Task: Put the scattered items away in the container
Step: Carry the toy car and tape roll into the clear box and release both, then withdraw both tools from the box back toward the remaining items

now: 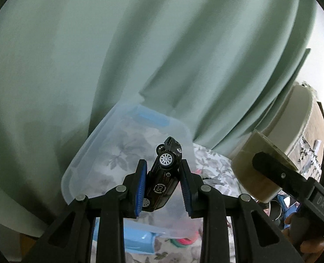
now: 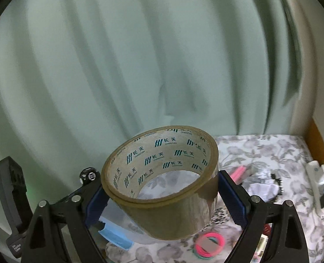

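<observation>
A pale green curtain (image 1: 140, 43) fills the background of both views, hanging behind a surface under a grey floral cloth (image 2: 271, 149). On the cloth in the right wrist view lie a pink stick (image 2: 239, 172), crumpled white paper (image 2: 262, 189), a dark small item too blurred to name, and pink and green bands (image 2: 210, 242) near the bottom edge. At the far right stands a white device (image 2: 317, 177) with cords.

The left gripper (image 1: 163, 186) is clamped on a black toy car (image 1: 164, 175), its blue pads pressing the car's roof and underside. The car's long axis runs up and away from the camera, leaning slightly right, one end raised, a white-spoked wheel facing the lens. It is held in the air above the box (image 1: 96, 153).

The right gripper (image 2: 162, 197) grips a roll of brown tape (image 2: 162, 197) across its outer wall, pads on either side. The roll's hole faces up and toward the camera, printed core showing. In the left wrist view the tape (image 1: 256, 171) hangs to the right of the car, beside the box.

The box is clear plastic with blue clips (image 1: 151, 118). Through its walls only the floral cloth shows; what lies inside cannot be told.
</observation>
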Available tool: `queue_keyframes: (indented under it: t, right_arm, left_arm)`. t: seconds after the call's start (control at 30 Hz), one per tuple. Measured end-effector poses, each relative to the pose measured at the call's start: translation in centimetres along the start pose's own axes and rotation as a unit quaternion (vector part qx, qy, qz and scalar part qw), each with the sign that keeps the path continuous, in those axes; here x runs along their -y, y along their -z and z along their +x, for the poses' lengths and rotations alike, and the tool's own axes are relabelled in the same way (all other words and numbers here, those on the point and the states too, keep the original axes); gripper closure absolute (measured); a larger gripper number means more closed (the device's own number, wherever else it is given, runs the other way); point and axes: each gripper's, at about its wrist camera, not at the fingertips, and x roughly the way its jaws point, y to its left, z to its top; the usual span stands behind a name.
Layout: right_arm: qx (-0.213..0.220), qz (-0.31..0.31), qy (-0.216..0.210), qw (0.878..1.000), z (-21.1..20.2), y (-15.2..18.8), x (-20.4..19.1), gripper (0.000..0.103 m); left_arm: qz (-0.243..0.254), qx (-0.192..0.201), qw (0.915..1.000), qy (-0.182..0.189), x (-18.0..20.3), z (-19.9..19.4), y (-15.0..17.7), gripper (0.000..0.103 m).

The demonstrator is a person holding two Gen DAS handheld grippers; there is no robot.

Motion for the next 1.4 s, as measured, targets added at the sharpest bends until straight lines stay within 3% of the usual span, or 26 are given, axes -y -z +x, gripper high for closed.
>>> queue_keyframes:
  t: [0.33,0.7,0.73,0.8,0.93,1.03,1.13,1.4]
  right_arm:
    - [-0.059,-0.012,-0.018,0.998,5.8,1.2,-1.1,0.009]
    - [-0.097,-0.020,-0.040,0.994,8.6,3.1,-2.9,0.009]
    - [-0.100,-0.020,-0.042,0.994,8.7,3.2,-3.0,0.009]
    - [-0.105,-0.018,-0.047,0.993,9.1,3.3,-3.0,0.009]
    - [-0.106,-0.010,-0.067,0.992,9.8,3.2,-2.6,0.007]
    - [-0.092,-0.016,-0.063,0.994,9.0,3.0,-2.5,0.000]
    - [-0.085,-0.008,-0.062,0.994,8.3,2.9,-2.0,0.000]
    - [-0.071,0.020,-0.049,0.996,5.3,3.2,0.5,0.000]
  left_arm:
    - [-0.024,-0.028,0.9992,-0.016,-2.6,2.6,0.6,0.072]
    - [-0.034,-0.053,0.9972,-0.040,-3.8,4.8,1.1,0.072]
    - [-0.032,-0.054,0.9972,-0.042,-3.8,4.8,1.1,0.071]
    - [-0.031,-0.056,0.9971,-0.042,-3.7,4.9,1.1,0.051]
    - [-0.038,-0.054,0.9967,-0.048,-4.0,4.6,1.1,0.036]
    - [-0.041,-0.051,0.9962,-0.058,-4.2,4.0,1.2,0.031]
    - [-0.049,-0.051,0.9964,-0.047,-4.2,3.6,1.4,0.028]
    - [-0.033,-0.046,0.9967,-0.058,-2.7,2.8,1.7,0.027]
